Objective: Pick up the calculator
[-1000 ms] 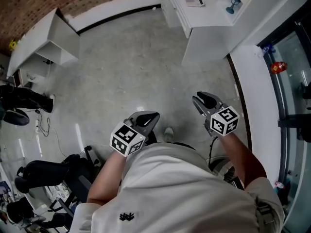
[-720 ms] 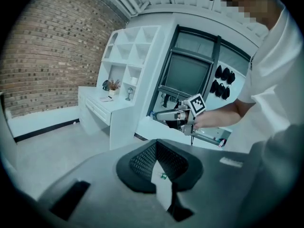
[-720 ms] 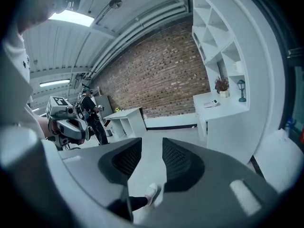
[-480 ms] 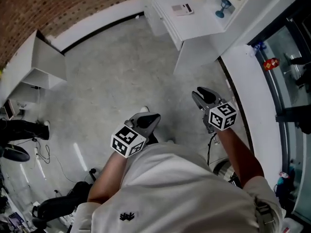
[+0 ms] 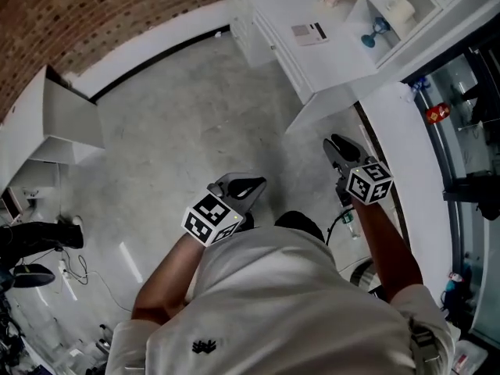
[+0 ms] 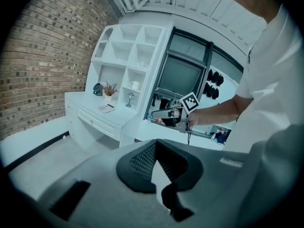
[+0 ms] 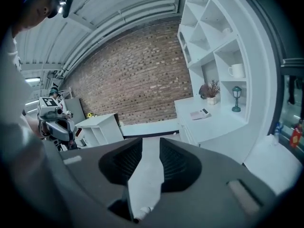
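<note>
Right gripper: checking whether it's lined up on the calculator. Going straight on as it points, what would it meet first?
Probably the floor: only floor shows between the right gripper's jaws, open and empty though just closing a little. The desk with the calculator lies right of that line; depth is unclear.

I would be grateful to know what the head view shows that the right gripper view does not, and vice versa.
Only the head view: the right gripper from outside, marker cube included. Only the right gripper view: the ceiling, and its own jaws, which have just closed a little, apart with nothing between. Both: the calculator on the white desk, the mug, the left gripper.
</note>
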`<action>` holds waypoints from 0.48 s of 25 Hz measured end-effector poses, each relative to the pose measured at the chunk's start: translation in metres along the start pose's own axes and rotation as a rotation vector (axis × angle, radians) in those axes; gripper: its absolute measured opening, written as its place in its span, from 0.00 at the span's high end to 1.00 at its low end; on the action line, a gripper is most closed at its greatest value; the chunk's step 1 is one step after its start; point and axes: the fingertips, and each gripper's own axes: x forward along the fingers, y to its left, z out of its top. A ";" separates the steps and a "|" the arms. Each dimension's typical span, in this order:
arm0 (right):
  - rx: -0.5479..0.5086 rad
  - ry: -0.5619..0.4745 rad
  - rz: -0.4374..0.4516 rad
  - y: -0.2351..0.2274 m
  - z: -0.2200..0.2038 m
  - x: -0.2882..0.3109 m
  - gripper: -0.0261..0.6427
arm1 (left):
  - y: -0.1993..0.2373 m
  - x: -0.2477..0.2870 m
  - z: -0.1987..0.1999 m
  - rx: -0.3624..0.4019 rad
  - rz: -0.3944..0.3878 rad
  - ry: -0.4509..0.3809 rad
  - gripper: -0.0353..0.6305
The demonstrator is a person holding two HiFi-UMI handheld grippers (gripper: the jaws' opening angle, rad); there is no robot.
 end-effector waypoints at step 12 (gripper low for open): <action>0.043 -0.009 -0.056 -0.062 0.045 0.087 0.78 | 0.091 0.011 0.028 -0.030 -0.001 -0.004 0.94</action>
